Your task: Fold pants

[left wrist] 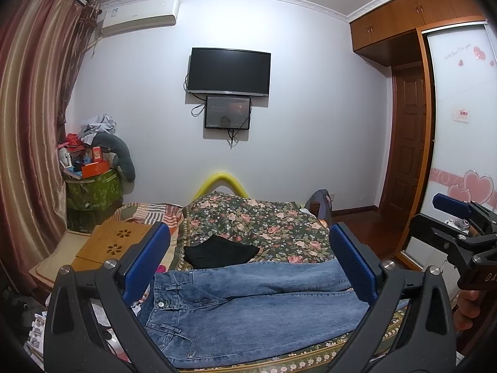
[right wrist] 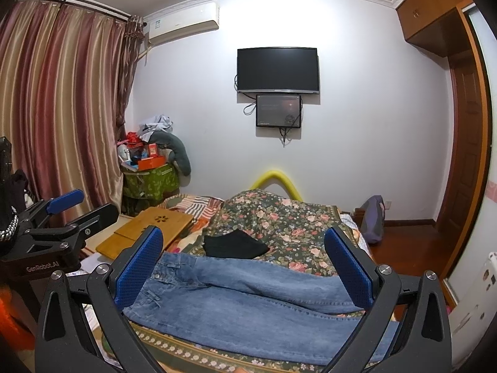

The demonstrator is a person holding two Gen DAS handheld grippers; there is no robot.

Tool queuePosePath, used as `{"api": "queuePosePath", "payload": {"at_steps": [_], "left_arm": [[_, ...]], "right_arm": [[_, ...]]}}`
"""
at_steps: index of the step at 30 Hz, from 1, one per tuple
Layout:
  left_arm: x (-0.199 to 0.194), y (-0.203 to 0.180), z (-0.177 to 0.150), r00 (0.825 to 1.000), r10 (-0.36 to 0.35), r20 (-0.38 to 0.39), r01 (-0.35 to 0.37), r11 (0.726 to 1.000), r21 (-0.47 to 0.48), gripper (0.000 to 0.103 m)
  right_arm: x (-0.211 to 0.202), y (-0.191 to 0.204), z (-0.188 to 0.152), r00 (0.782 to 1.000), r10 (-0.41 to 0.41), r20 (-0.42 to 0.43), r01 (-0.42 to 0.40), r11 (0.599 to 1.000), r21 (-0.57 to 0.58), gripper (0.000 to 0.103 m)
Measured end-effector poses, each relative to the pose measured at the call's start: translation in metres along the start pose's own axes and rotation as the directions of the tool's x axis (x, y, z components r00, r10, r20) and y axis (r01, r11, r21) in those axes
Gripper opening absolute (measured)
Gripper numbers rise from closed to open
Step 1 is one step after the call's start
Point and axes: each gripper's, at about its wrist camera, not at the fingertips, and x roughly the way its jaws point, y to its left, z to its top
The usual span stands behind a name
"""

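Jeans (left wrist: 248,307) lie flat across the near edge of the bed (left wrist: 310,363), waistband on the left, legs running right, one leg overlapping the other, so likely staged for a first fold. Left gripper (left wrist: 248,258) and right gripper (right wrist: 245,264) hover above them, jaws spread wide, holding nothing. Black folded garment (left wrist: 220,251) sits just behind on the floral quilt (left wrist: 264,220), clear of the work area.

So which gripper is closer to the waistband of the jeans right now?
Left. The left gripper hovers open near the waistband; the right gripper, also open, sits farther along the legs of the jeans.
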Motion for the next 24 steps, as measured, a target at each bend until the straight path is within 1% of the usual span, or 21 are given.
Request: {"api": "queuePosePath", "payload": {"at_steps": [24], "left_arm": [[0.0011, -0.0028, 0.0010, 1.000, -0.017, -0.003, 0.017, 1.000, -0.003, 0.103]], "right_arm": [[-0.0017, -0.0023, 0.0014, 1.000, -0.010, 0.003, 0.010, 1.000, 0.002, 0.103]]}}
